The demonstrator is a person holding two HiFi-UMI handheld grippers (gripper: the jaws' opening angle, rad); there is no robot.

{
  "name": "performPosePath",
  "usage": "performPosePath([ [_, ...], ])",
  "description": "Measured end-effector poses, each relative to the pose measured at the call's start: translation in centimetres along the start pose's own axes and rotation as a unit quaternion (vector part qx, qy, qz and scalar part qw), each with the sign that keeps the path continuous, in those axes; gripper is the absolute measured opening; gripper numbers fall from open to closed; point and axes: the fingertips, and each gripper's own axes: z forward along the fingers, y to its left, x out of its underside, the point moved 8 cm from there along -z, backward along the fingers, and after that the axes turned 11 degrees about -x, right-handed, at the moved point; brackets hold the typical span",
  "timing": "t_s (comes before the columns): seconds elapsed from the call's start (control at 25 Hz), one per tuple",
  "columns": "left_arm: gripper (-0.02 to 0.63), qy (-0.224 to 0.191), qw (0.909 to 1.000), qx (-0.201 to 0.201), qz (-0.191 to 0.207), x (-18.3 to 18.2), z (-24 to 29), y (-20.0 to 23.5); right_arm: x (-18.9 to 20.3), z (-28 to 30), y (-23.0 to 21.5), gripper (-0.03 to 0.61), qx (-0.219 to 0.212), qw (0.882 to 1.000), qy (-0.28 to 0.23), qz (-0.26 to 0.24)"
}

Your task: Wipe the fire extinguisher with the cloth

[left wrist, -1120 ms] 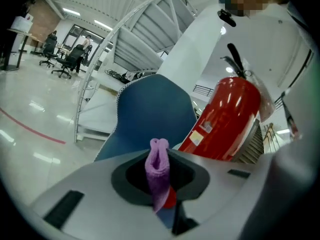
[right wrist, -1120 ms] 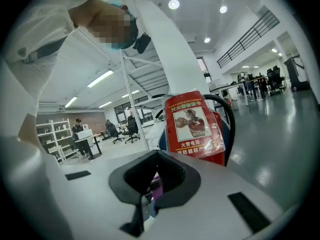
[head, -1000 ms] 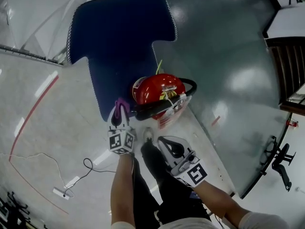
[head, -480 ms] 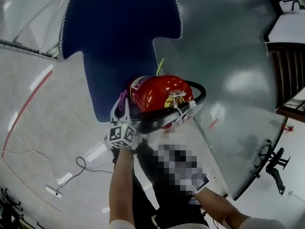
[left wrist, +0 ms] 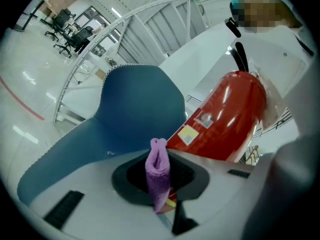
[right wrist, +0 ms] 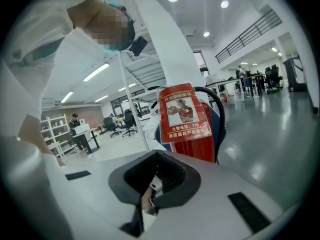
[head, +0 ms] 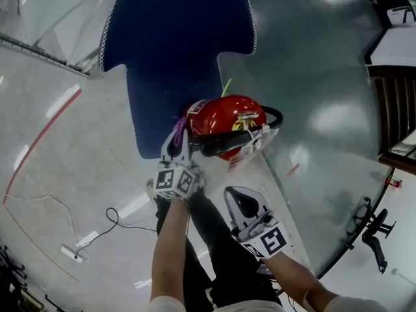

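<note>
The red fire extinguisher point(head: 224, 123) stands on the floor with a black hose point(head: 242, 139) looped over its top and a red tag point(right wrist: 184, 113) hanging on it. My left gripper point(head: 177, 145) is shut on a purple cloth point(head: 179, 130), which sits against the extinguisher's left side. In the left gripper view the folded cloth point(left wrist: 157, 166) sticks up from the gripper point(left wrist: 162, 199), with the red body point(left wrist: 230, 119) just beyond it to the right. My right gripper point(head: 242, 203) hangs shut and empty below the extinguisher, apart from it; its own view shows the gripper point(right wrist: 147, 199) facing the tag.
A dark blue T-shaped mat point(head: 175, 51) lies on the floor behind the extinguisher. A cable with a white adapter point(head: 71, 252) trails at lower left beside a red floor line point(head: 39, 142). An office chair base point(head: 376, 229) and wooden furniture point(head: 396, 109) stand at right.
My left gripper has moved the cloth up from the extinguisher's lower left to rest against its left side. The right gripper stays low, apart from it.
</note>
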Motion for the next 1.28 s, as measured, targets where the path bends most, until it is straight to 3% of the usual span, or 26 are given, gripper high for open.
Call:
performPosePath([
  [1.0, 0.051, -0.073, 0.9911, 0.102, -0.046, -11.3, -8.9, -10.9, -4.8, -1.9, 6.6, 0.014, 0.022, 0.999, -0.015, -0.018],
  [1.16, 0.050, -0.082, 0.9890, 0.121, -0.022, -12.3, -9.9, -11.5, -5.2, -1.4, 7.7, 0.014, 0.019, 0.999, -0.008, -0.044],
  [1.28, 0.051, -0.081, 0.9907, 0.109, 0.004, -12.9, -12.1, -11.0, -6.1, -1.7, 9.0, 0.014, 0.009, 0.998, 0.006, -0.068],
])
